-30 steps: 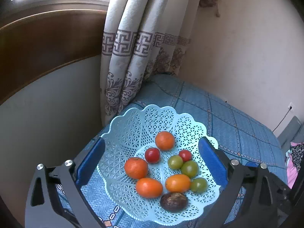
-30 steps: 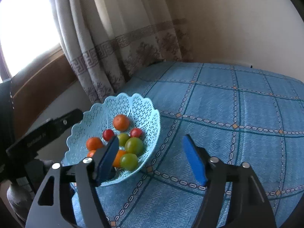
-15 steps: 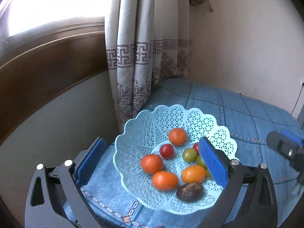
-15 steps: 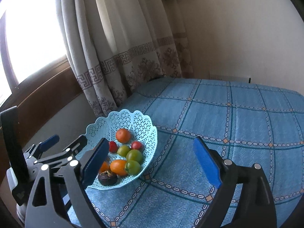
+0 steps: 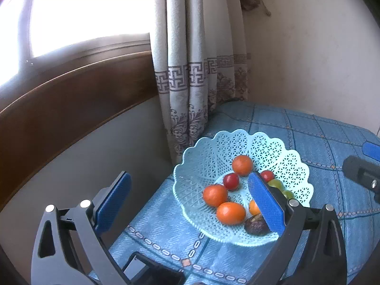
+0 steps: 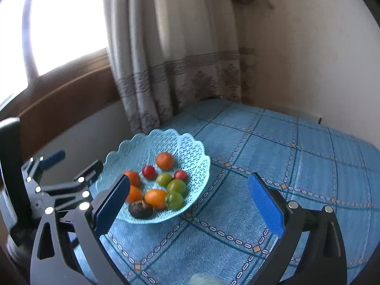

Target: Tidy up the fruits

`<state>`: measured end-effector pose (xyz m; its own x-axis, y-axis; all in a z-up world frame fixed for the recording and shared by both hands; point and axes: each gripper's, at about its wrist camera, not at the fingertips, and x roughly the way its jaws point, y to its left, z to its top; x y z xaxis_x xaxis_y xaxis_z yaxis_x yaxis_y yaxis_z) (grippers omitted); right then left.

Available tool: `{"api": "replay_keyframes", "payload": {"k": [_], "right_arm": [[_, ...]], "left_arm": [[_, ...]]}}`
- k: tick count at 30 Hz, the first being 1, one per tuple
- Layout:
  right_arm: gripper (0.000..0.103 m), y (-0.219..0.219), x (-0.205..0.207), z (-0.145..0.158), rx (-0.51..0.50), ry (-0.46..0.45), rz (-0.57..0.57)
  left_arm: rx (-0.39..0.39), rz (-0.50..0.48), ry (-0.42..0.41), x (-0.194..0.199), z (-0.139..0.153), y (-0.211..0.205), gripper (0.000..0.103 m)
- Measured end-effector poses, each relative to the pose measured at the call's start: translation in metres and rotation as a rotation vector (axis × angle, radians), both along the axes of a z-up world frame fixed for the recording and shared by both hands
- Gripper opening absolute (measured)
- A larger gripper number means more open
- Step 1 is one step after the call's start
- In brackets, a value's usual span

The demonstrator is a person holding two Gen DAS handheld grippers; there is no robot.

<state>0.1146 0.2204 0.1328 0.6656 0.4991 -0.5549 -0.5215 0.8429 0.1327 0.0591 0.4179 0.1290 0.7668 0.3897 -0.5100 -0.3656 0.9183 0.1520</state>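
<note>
Currently both grippers are empty, jaws spread wide. Left gripper (image 5: 190, 204) hangs at the table's left edge, its right pad in front of the basket (image 5: 213, 152) contents. Right gripper (image 6: 188, 201) hovers over the blue checked tablecloth (image 6: 296, 166), just right of the basket, left pad overlapping its near rim. All fruit sits inside the light-blue lattice basket near the curtain (image 5: 194, 76): orange ones (image 6: 164, 161), small red ones (image 6: 149, 172), green ones (image 6: 177, 186), and one dark brown fruit (image 6: 140, 209) at the near side. Right-wrist view is slightly blurred.
</note>
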Motion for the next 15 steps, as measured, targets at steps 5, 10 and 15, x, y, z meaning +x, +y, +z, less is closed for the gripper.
{"api": "replay_keyframes", "payload": {"k": [5, 10, 15], "right_arm": [[0.098, 0.006, 0.000, -0.005, -0.027, 0.011, 0.046], [0.098, 0.006, 0.000, -0.009, -0.050, 0.008, 0.066], [0.098, 0.008, 0.006, -0.016, -0.099, 0.002, 0.050]], "left_arm": [[0.040, 0.026, 0.004, -0.005, 0.001, 0.006, 0.100], [0.056, 0.030, 0.017, -0.005, 0.000, 0.010, 0.100], [0.107, 0.000, 0.039, -0.001, -0.002, 0.004, 0.100]]}}
